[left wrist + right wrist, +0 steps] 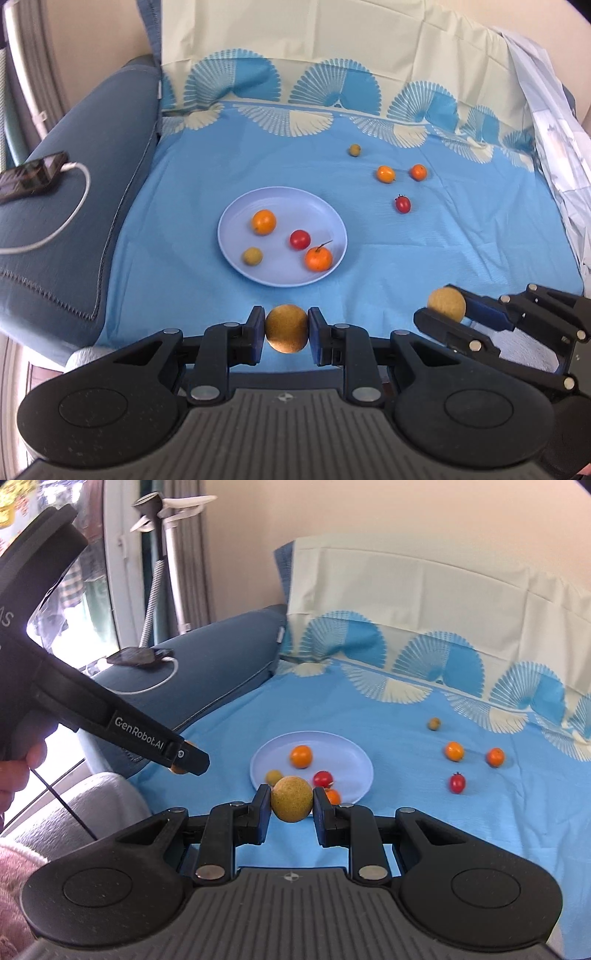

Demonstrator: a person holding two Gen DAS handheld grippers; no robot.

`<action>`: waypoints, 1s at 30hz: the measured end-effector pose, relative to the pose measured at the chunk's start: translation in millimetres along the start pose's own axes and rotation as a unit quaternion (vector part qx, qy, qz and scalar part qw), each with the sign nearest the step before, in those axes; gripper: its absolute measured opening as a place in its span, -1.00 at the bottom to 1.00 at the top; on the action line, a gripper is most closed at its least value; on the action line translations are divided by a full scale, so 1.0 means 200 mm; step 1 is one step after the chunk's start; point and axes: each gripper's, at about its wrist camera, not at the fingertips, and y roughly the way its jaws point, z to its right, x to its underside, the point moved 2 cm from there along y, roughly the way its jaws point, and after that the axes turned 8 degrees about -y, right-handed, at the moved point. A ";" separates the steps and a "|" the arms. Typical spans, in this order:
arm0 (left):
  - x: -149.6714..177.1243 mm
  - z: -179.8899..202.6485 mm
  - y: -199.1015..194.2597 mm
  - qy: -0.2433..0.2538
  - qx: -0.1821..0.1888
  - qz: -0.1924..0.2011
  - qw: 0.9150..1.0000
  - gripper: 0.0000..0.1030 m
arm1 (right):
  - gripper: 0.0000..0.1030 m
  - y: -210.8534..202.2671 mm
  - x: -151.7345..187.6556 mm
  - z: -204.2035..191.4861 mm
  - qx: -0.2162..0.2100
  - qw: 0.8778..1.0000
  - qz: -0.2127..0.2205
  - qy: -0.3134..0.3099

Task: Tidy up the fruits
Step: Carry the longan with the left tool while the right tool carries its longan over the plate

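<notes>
My left gripper (286, 334) is shut on a brown-yellow round fruit (286, 333), held above the blue cloth just in front of the pale blue plate (236, 206). My right gripper (291, 800) is shut on a second brown-yellow round fruit (291, 799); it also shows in the left wrist view (446, 303) at the right. The plate holds an orange fruit (263, 221), a red tomato (299, 239), a stemmed orange fruit (318, 257) and a small greenish fruit (252, 256). On the cloth beyond lie a greenish fruit (355, 150), two orange ones (385, 173) (418, 172) and a red tomato (403, 204).
A blue cushion (81, 192) at the left carries a phone (33, 175) with a white cable (79, 206). A patterned cloth (332, 48) rises at the back. A crumpled pale sheet (554, 147) lies at the right edge. The left gripper's body (110, 716) crosses the right wrist view.
</notes>
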 end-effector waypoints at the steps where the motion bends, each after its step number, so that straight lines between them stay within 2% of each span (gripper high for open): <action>1: 0.01 -0.01 -0.01 -0.003 0.000 0.001 1.000 -0.47 | -0.51 -0.01 0.00 -0.02 0.000 1.000 0.001 -0.005; 15: 0.05 -0.08 -0.08 -0.023 0.009 0.017 1.000 -0.47 | -0.51 -0.08 -0.03 -0.11 0.003 0.999 0.012 -0.040; 30: 0.02 -0.11 -0.04 -0.034 0.014 0.014 0.999 -0.47 | -0.51 -0.03 -0.01 -0.10 0.005 1.000 -0.003 -0.030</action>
